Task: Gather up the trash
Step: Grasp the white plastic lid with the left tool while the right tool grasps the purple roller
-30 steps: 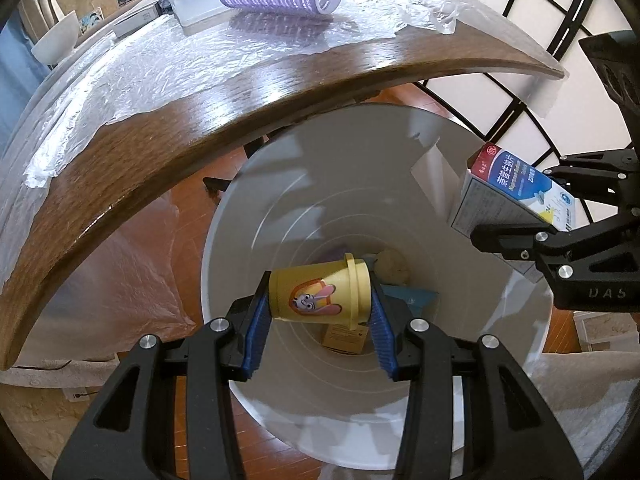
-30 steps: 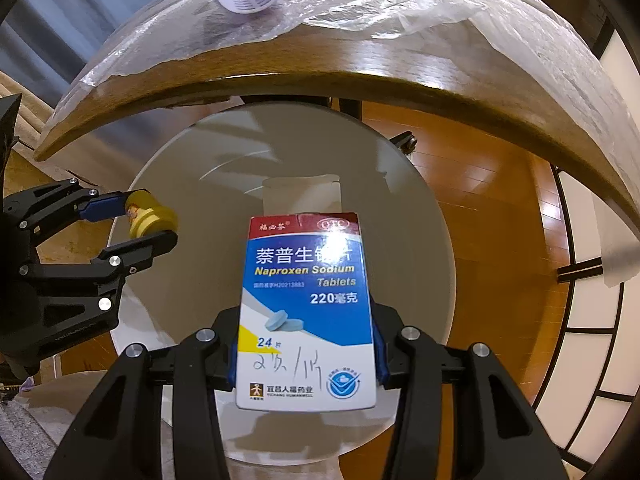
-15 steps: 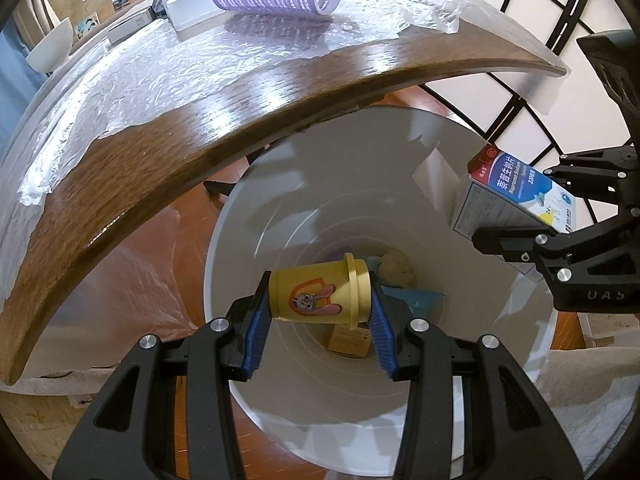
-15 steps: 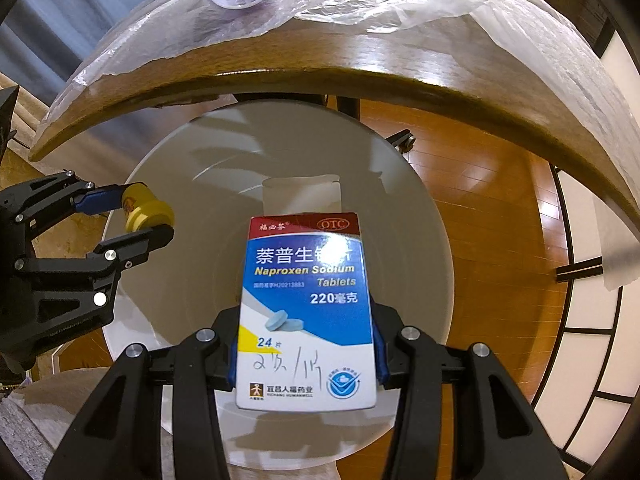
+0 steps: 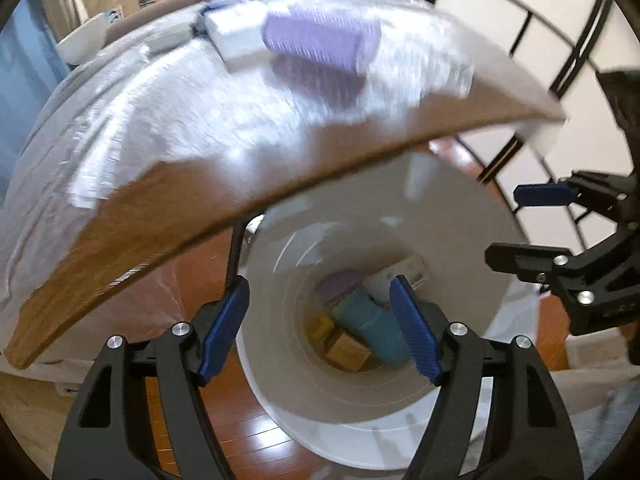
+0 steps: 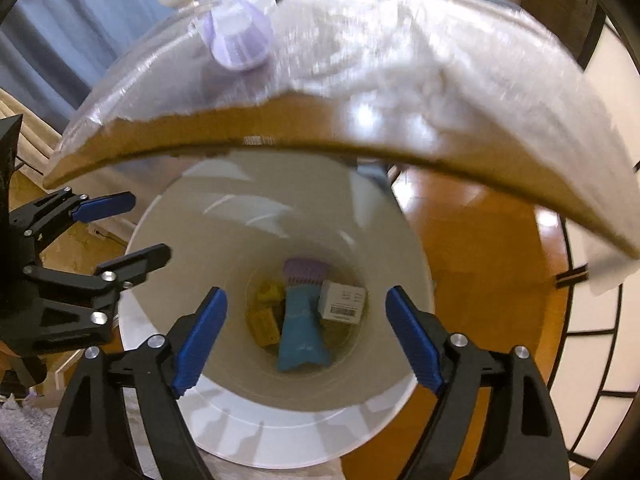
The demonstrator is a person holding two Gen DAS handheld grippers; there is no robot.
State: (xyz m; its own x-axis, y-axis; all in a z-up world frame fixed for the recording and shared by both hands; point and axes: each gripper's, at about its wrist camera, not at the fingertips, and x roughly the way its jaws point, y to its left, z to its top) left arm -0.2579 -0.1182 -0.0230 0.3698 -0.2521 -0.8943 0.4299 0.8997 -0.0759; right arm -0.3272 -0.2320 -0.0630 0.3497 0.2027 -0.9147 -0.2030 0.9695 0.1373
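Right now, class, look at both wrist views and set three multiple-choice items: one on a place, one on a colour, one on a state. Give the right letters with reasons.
1. Where does the purple ribbed roller lie?
A. on the plastic-covered table
B. in the bin
C. on the floor

2. What colour is the long pouch at the bottom of the white bin?
A. red
B. teal blue
C. black

3. What is between the pads of the left claw and the right claw?
A. a yellow cup
B. a pill box
C. nothing

Answers:
1 A, since it rests on the crinkled sheet over the wooden table.
2 B, since the right wrist view shows a teal pouch lying among a yellow cup and a white box.
3 C, since both claws' jaws are opening with only the bin seen between them.
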